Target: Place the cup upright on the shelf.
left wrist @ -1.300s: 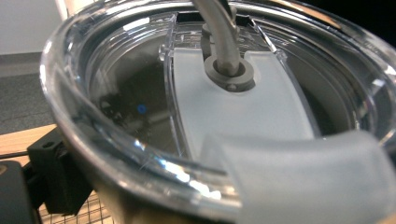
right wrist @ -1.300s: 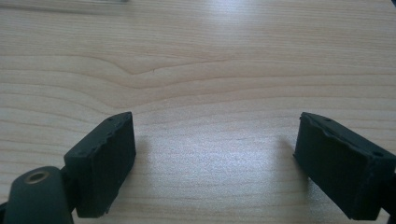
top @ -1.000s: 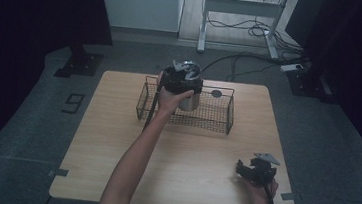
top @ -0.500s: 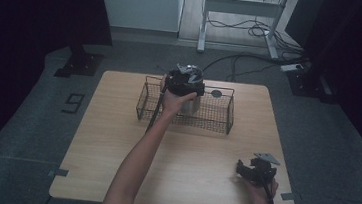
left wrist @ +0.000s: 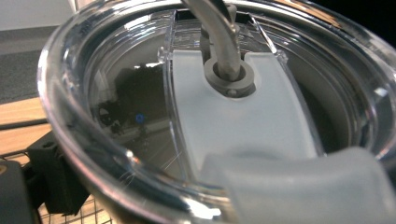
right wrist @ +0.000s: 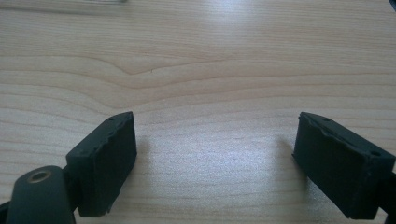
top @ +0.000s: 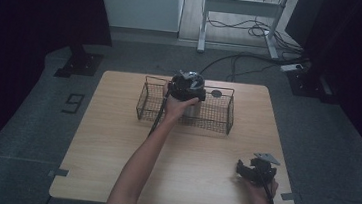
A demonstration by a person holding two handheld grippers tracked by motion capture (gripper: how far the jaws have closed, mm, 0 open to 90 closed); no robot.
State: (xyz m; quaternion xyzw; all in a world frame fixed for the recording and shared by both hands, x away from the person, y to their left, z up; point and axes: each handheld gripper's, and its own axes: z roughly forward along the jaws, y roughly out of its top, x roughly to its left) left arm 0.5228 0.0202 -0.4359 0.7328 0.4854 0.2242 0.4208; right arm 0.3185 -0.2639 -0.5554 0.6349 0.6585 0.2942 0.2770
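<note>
My left tool (top: pixel 186 86) hangs over the wire basket (top: pixel 149 101) at the far side of the wooden tabletop (top: pixel 115 141), my arm stretched forward from the near edge. Beneath the tool stands a steel tumbler (top: pixel 192 107), upright inside the basket, roughly at its middle. In the left gripper view the tumbler's clear plastic lid (left wrist: pixel 130 107) sits very close, with a frosted slider (left wrist: pixel 224 112) across it and a bent metal straw (left wrist: pixel 219 32) rising through a grey ring. One black jaw shows at the lower left, just outside the lid's rim, with basket wire below it. Whether my left tool is clamped on the tumbler or merely around it, I cannot tell from these pictures.

My right tool (right wrist: pixel 215 154) rests well apart from the basket, near the tabletop's near right corner. Its two black jaws stand wide apart over bare wood grain, gripping nothing. A small dark round thing (top: pixel 216 93) lies on the tabletop just behind the basket's far rim.
</note>
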